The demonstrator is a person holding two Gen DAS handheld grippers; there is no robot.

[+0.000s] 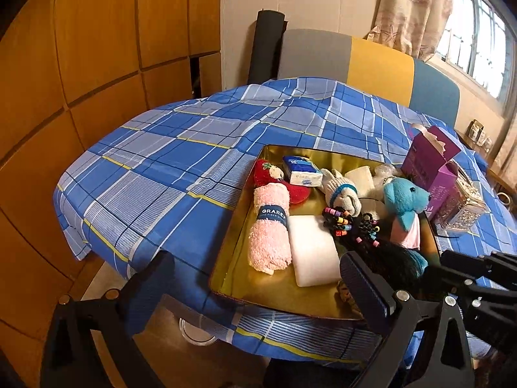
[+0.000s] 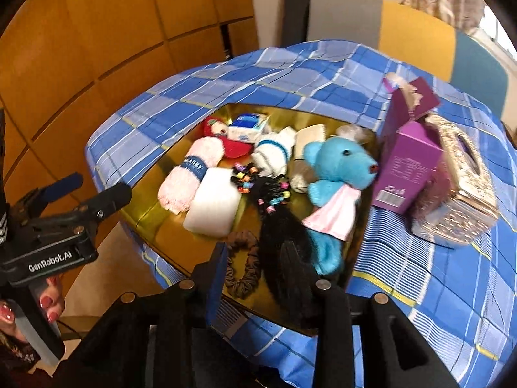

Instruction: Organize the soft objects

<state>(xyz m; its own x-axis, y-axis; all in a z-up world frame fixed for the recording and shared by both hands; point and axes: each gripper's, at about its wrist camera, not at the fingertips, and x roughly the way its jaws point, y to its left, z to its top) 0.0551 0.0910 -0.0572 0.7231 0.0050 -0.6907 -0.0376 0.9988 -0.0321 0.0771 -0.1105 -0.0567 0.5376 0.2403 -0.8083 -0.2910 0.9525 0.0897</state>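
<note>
On the desk, draped in a blue plaid cloth, a shallow gold tray holds the soft things: a rolled pink towel with a paper band, a white foam block touching it, a blue plush bear in a pink dress, a knitted glove, a tissue pack, a red strawberry plush, a black hair bundle with coloured beads, and a brown scrunchie near the front rim. All of it looks light and yielding, so nothing should resist a pinch, but each will sag or slip. The towel is best taken at its banded middle, where the roll stays together; the bear by its torso, not a limb; the foam across its short sides, gently. The hair bundle is likely to slide and trail, so the beaded top seems the surer hold. The right tool hovers over the near end of the tray, jaws apart with nothing pressed between them, the hair's tail just beyond. The left tool stands wide and empty at the tray's near left corner.
</note>
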